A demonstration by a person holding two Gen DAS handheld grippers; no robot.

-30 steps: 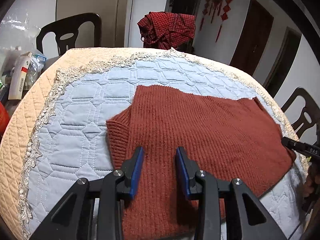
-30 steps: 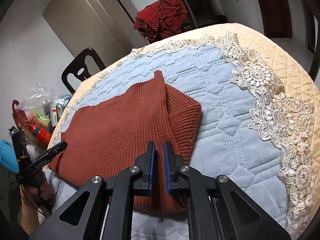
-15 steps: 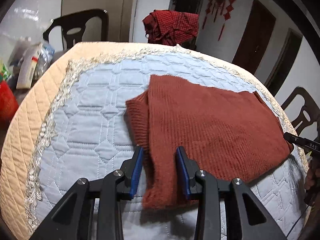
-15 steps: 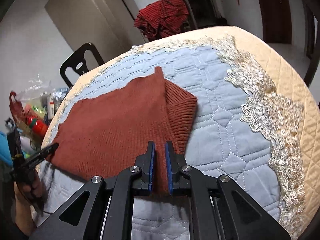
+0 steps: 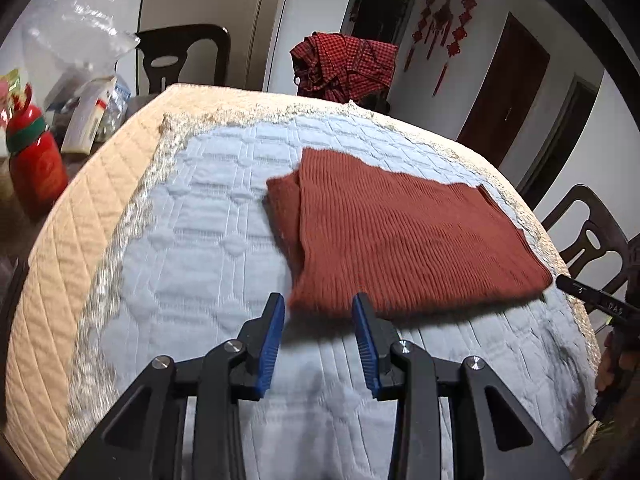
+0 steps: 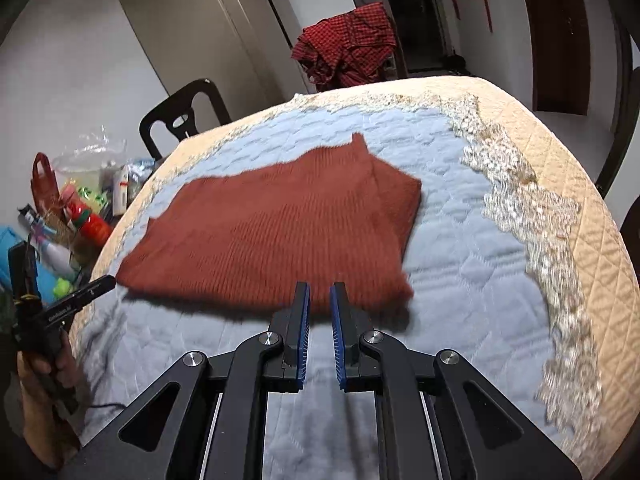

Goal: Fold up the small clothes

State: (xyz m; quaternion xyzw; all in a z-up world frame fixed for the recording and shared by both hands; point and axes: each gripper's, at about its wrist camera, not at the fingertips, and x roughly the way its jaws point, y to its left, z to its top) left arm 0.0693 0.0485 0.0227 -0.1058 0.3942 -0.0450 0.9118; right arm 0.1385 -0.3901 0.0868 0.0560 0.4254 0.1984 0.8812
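A big table [image 5: 52, 240] fills both views. It wears a tan quilted cover with a blue quilted middle [image 5: 192, 240] and a band of pale lace [image 6: 528, 208] between the two colours.

A rust-red knit sweater [image 5: 400, 232] lies flat on the blue part. It is folded into a wide shape, with one flap laid over the side nearest the left gripper. In the right wrist view the same sweater [image 6: 272, 232] spreads toward the table's left edge.

Dark chairs stand around the table: one [image 5: 184, 60] at the far side and one [image 5: 588, 236] at the right. A red checked cloth [image 5: 344, 64] is heaped behind the far edge. Red knot charms [image 5: 440, 28] hang on the wall near a dark door [image 5: 504, 104].

A pile of small things sits past the table's left side, with a red bottle [image 5: 36, 164] and a clear bag [image 5: 76, 40] among them.

The left gripper [image 5: 319, 304] hangs just off the sweater's near edge. Its blue pads stand well apart and nothing is between them.

The right gripper [image 6: 319, 294] is also at the near edge. Its jaws have just been opening. A thin gap shows between the pads, and the sweater is not between them.
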